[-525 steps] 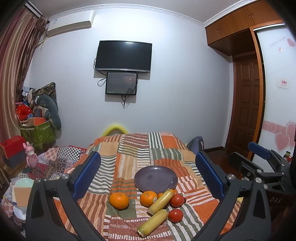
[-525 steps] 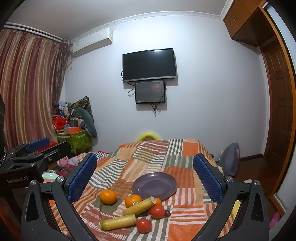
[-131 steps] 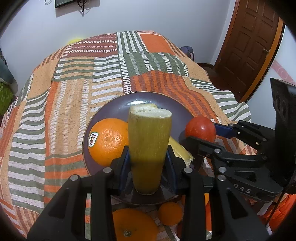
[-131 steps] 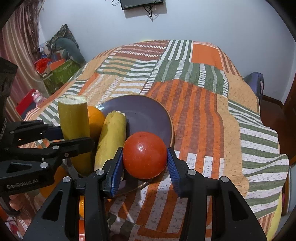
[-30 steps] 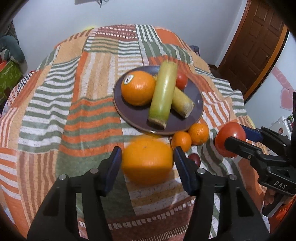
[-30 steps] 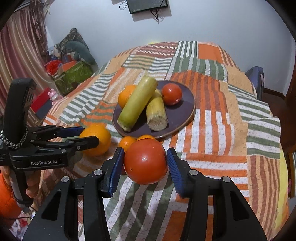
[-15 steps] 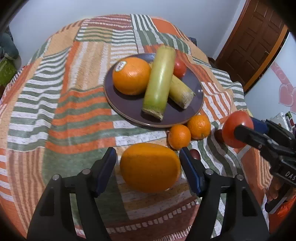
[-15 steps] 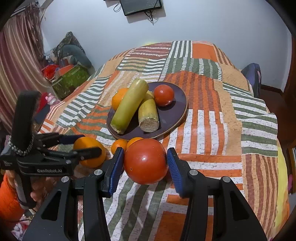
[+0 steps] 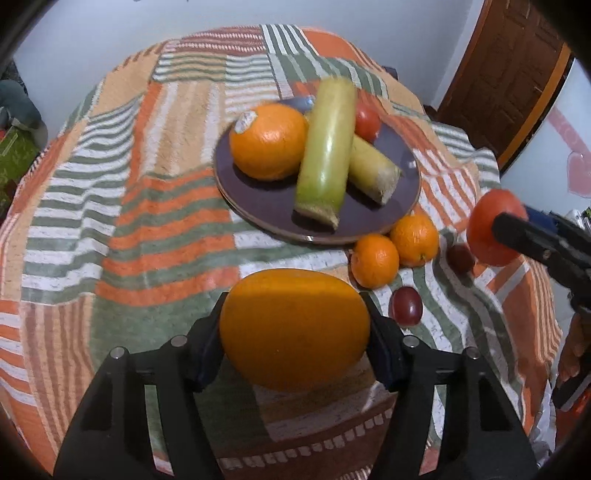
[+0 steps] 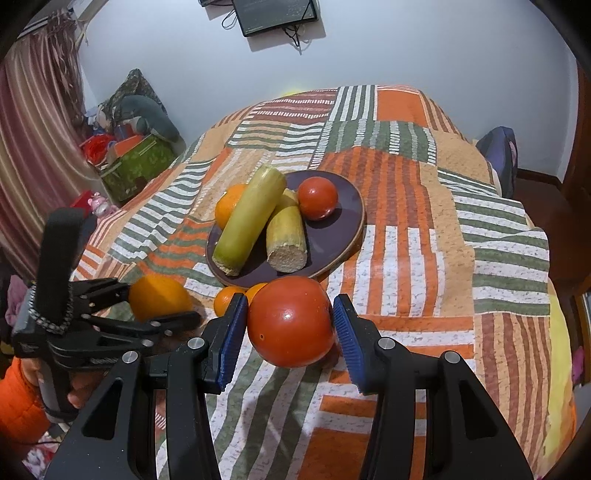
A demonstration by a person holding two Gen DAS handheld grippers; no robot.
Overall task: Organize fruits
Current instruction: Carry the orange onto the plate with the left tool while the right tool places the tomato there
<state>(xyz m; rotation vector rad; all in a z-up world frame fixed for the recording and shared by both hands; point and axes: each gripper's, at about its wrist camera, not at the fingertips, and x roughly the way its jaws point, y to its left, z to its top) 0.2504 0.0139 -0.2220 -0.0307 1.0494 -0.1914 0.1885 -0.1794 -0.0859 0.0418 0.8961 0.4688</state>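
My left gripper (image 9: 295, 328) is shut on a large orange (image 9: 294, 328) and holds it above the blanket, in front of the purple plate (image 9: 266, 206). My right gripper (image 10: 290, 322) is shut on a red tomato (image 10: 290, 322), held to the right of the plate (image 10: 343, 221). The plate carries an orange (image 9: 267, 140), two sugarcane pieces (image 9: 327, 147), (image 9: 373, 168) and a tomato (image 9: 366, 120). Two small tangerines (image 9: 375, 260), (image 9: 414, 239) and two dark red fruits (image 9: 405, 305), (image 9: 460, 257) lie beside the plate.
The striped patchwork blanket (image 10: 424, 229) covers the bed. Clutter and a green box (image 10: 136, 162) stand at the left by the curtain. A wooden door (image 9: 506, 77) is at the right. A screen (image 10: 277, 14) hangs on the far wall.
Both grippers have lifted a little and drawn back from the plate with their fruits still held. The plate's contents have not moved.
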